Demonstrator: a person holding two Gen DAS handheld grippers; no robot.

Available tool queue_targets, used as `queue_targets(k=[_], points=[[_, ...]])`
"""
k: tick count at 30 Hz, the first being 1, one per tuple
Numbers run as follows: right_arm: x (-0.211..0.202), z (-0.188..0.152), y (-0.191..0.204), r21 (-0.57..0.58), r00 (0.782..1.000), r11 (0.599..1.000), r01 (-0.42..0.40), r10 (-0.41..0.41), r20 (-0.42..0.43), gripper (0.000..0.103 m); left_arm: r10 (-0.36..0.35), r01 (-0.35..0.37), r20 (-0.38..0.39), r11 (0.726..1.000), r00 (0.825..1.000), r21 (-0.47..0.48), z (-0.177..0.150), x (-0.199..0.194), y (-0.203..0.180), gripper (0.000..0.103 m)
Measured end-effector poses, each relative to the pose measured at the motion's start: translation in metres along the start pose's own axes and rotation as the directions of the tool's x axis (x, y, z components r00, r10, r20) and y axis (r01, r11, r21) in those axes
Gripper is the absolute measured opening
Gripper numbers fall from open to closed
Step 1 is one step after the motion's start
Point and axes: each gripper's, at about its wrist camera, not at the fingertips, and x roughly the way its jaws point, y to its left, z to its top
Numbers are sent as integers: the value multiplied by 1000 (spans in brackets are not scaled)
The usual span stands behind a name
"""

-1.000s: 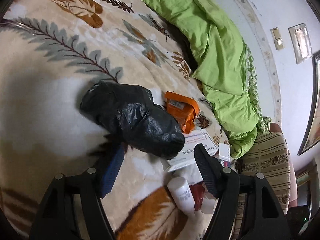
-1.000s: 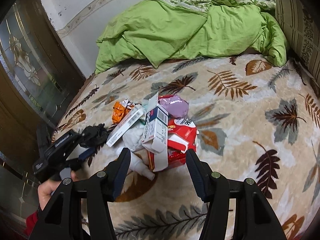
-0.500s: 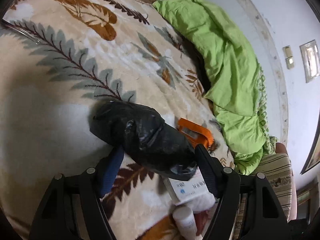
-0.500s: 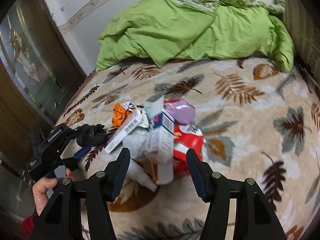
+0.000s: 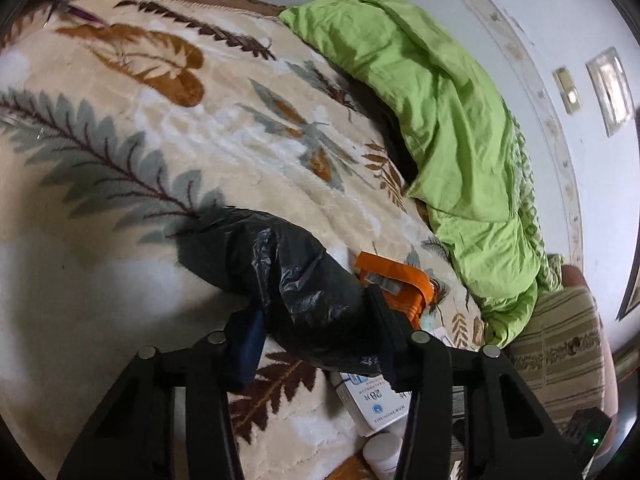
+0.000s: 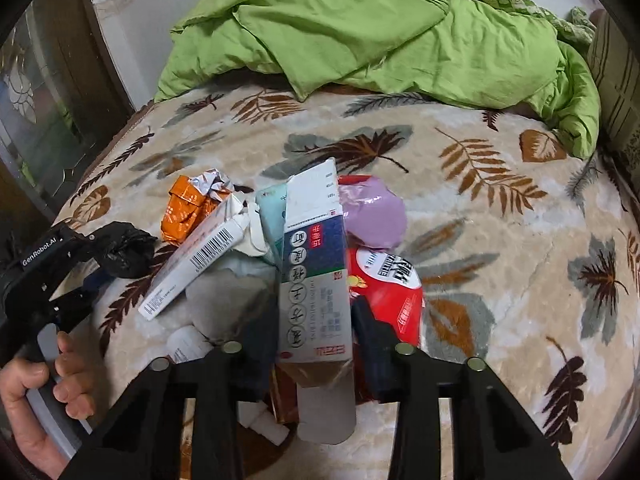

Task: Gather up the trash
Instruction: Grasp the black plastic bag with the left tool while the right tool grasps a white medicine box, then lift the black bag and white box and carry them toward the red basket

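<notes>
The left gripper (image 5: 316, 336) has just been closing, and its 2 fingers now pinch the near end of a crumpled black trash bag (image 5: 280, 276). The bag lies on the leaf-patterned blanket (image 5: 120, 160), its long axis running from the gripper away to the far left. Just right of it sits an orange wrapper (image 5: 396, 284), and nearer, by the right finger, a white box (image 5: 376, 404) and a white bottle (image 5: 382, 454).

The right gripper (image 6: 314, 340) has also just been closing. Its 2 fingers clamp the near part of a tall blue-and-white carton (image 6: 314, 264), which stands in the middle of the trash pile. The carton's long axis runs from the gripper straight away towards the far side of the bed, its open top flap at the far end, and its near end pokes out below the fingers. Left of it lies a long white box with a barcode (image 6: 192, 268), angled from near left to far right. Right of the carton are a red packet (image 6: 390, 288) and a lilac wrapper (image 6: 374, 216). Far beyond, a green quilt (image 6: 360, 32) is heaped against the wall. At the left edge of the right wrist view, a hand (image 6: 36, 392) holds the left gripper by its handle.
</notes>
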Motion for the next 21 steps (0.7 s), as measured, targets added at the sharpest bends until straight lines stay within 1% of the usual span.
queue_targets(k=[3, 6, 9, 14, 17, 21], points=[[-11, -4, -2, 17, 999, 1000, -19, 18, 30, 32, 5, -6, 26, 998, 1000, 57, -2, -8, -10, 42], [-33, -11, -6, 28, 994, 998, -56, 53, 97, 32, 4, -12, 63, 992, 998, 126, -6, -20, -22, 42], [-55, -21, -8, 30, 986, 996, -83, 78, 149, 32, 2, -22, 98, 979, 995, 205, -15, -34, -35, 42], [-80, -40, -12, 44, 979, 993, -110, 101, 176, 32, -14, -25, 123, 951, 992, 309, -39, -63, -53, 42], [-95, -53, -17, 59, 978, 991, -120, 108, 180, 32, -26, -24, 121, 920, 992, 392, -60, -81, -65, 42], [-118, -70, -24, 68, 974, 989, -129, 114, 194, 32, -29, -26, 98, 857, 995, 515, -97, -105, -82, 42]])
